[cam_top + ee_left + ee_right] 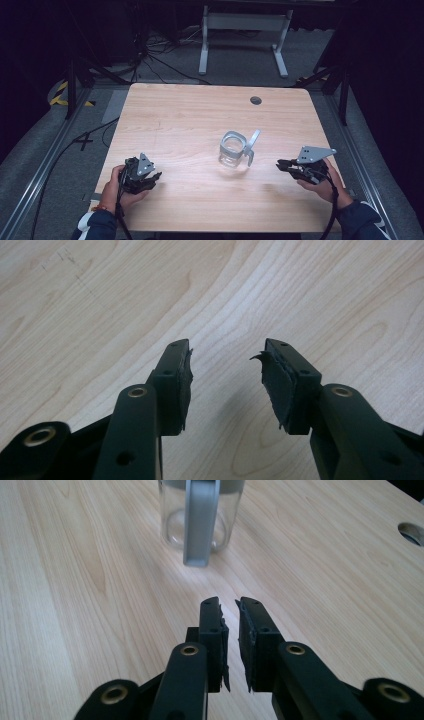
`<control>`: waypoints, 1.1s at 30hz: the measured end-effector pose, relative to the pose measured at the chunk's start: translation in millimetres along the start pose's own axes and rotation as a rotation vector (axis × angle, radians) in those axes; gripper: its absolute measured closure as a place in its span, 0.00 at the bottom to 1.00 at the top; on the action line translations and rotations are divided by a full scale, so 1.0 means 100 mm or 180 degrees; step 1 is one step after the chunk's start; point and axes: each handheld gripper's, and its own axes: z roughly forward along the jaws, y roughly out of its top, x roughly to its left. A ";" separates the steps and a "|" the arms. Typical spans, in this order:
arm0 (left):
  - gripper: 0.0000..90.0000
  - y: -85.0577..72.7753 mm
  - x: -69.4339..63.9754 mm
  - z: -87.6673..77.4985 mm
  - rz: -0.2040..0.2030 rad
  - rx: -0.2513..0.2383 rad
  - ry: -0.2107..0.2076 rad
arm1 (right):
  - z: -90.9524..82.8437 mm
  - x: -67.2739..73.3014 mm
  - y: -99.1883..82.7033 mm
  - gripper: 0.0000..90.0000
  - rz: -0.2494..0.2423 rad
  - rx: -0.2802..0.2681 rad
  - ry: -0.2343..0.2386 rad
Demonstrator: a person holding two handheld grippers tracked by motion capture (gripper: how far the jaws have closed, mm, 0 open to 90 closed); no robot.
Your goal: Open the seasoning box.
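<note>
A clear glass jar (233,149) with a grey rim and a grey latch arm stands upright right of the table's middle. In the right gripper view the jar (200,515) is straight ahead, its grey latch facing the jaws. My right gripper (280,164) lies low at the near right, pointing left at the jar and a short way off it. Its jaws (230,602) are a narrow gap apart with nothing between them. My left gripper (156,179) rests at the near left, pointing right. Its jaws (227,352) stand open over bare wood.
The wooden table (200,110) has a round cable hole (256,100) near its far edge, right of centre. Beyond the table stand a white desk frame (245,30) and loose cables on the floor. Metal rails run along both sides.
</note>
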 end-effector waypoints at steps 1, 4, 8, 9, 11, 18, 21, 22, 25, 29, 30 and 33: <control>0.60 -0.01 0.00 0.00 -0.0013 -0.0008 0.0005 | -0.01 0.00 -0.03 0.89 0.0009 0.0008 -0.0017; 0.57 -0.06 0.01 -0.01 -0.0077 -0.0004 -0.0017 | -0.07 -0.01 -0.14 0.86 0.0045 0.0055 -0.0058; 0.53 -0.14 0.03 -0.02 -0.0141 -0.0006 -0.0032 | -0.16 -0.03 -0.29 0.73 0.0067 0.0055 -0.0128; 0.51 -0.15 0.04 -0.03 -0.0142 0.0049 -0.0056 | -0.18 -0.03 -0.33 0.69 0.0065 0.0073 -0.0167; 0.47 -0.18 0.03 -0.02 -0.0168 0.0000 -0.0009 | -0.22 -0.04 -0.42 0.65 0.0079 0.0094 -0.0238; 0.32 -0.32 -0.01 0.05 -0.0245 0.0044 -0.0113 | -0.31 -0.11 -0.82 0.55 0.0427 0.0170 -0.0327; 0.29 -0.34 0.00 0.05 -0.0265 0.0036 -0.0153 | -0.33 -0.12 -0.97 0.52 0.0556 0.0178 -0.0363; 0.28 -0.36 0.01 0.05 -0.0281 0.0008 -0.0158 | -0.34 -0.13 -1.02 0.51 0.0616 0.0198 -0.0368; 0.26 -0.39 0.02 0.07 -0.0369 -0.0058 -0.0198 | -0.34 -0.14 -1.14 0.47 0.0755 0.0234 -0.0343; 0.20 -0.45 0.04 0.10 -0.0568 -0.0164 -0.0275 | -0.39 -0.15 -1.25 0.43 0.0930 0.0082 -0.0370; 0.20 -0.49 0.05 0.12 -0.0628 -0.0255 -0.0323 | -0.40 -0.15 -1.27 0.42 0.0947 0.0056 -0.0367; 0.19 -0.49 0.05 0.11 -0.0613 -0.0248 -0.0318 | -0.39 -0.13 -1.27 0.39 0.0906 0.0043 -0.0388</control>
